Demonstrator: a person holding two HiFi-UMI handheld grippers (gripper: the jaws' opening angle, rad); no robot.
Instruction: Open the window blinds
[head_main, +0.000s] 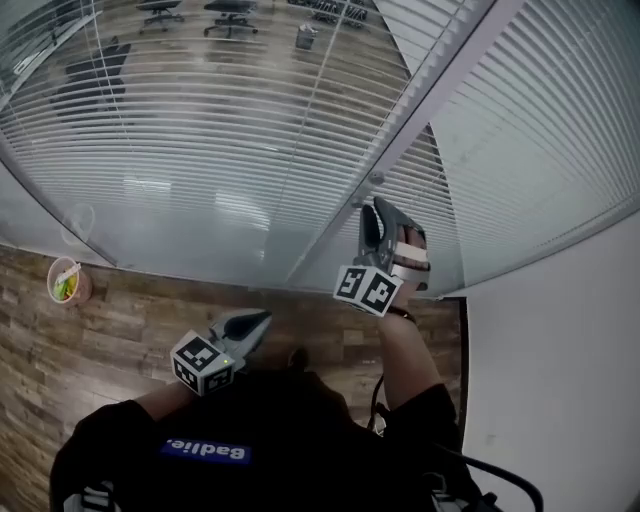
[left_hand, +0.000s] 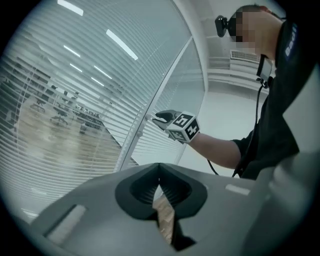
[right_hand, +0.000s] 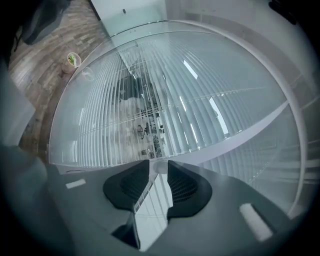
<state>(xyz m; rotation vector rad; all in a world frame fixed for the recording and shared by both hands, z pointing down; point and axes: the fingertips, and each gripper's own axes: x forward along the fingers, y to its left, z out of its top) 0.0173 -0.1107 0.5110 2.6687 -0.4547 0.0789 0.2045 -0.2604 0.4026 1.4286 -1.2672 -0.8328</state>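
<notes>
Right gripper (head_main: 378, 207) is up at the white mullion (head_main: 420, 100), its 2 jaws parted, with the small round tilt knob (head_main: 375, 180) right at their tips, dead ahead and not visibly clamped. The knob juts out of the frame toward the jaws, and the blinds (head_main: 220, 130) spread to its left. Left gripper (head_main: 262, 320) hangs low, closed and empty, well apart, so the right hand is clearly nearer.

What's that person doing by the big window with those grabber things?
A person holds a grabber tool in each hand at a glass wall with blinds. The right gripper is raised to a small knob on the white frame, its jaws apart right at it. The left gripper is held low, shut and empty. The blinds look only partly open.
</notes>
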